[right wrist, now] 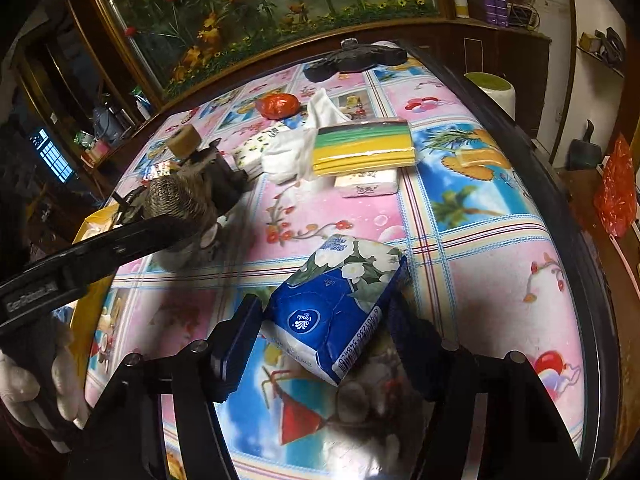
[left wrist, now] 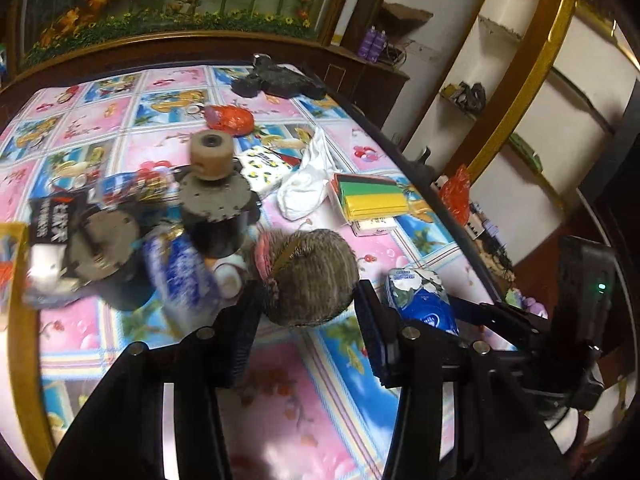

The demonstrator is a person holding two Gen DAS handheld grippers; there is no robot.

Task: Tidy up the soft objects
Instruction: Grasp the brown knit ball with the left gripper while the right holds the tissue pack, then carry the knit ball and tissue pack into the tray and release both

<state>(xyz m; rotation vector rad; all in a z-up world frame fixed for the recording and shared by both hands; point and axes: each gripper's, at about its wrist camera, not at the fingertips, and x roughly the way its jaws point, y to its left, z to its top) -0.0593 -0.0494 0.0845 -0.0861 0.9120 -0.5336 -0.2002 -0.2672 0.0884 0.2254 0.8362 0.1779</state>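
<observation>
Hats first: the left gripper [left wrist: 308, 320] has its pads closed on a grey-brown knitted hat [left wrist: 316, 276] with a pink band, which hangs clear of the patterned tablecloth [left wrist: 304, 400] just in front of a pile of packets and dark reels. The knit bulges out between the pads, so the hold looks shallow; I would keep the squeeze steady and lift straight before swinging, lest the loose part drag across the reels. To its right, the right gripper [right wrist: 328, 320] holds a blue tissue pack [right wrist: 340, 300], pinched across its width and tilted, one corner pointing toward the camera. The pack looks soft and will crumple if squeezed harder, so an even grip and a slow carry suit it. Further back on the table lie a white cloth [right wrist: 288, 152], a stack of green and yellow sponges [right wrist: 364, 148] and a small white tissue packet [right wrist: 366, 184], probably next. Both loads should travel apart, not crossing.
</observation>
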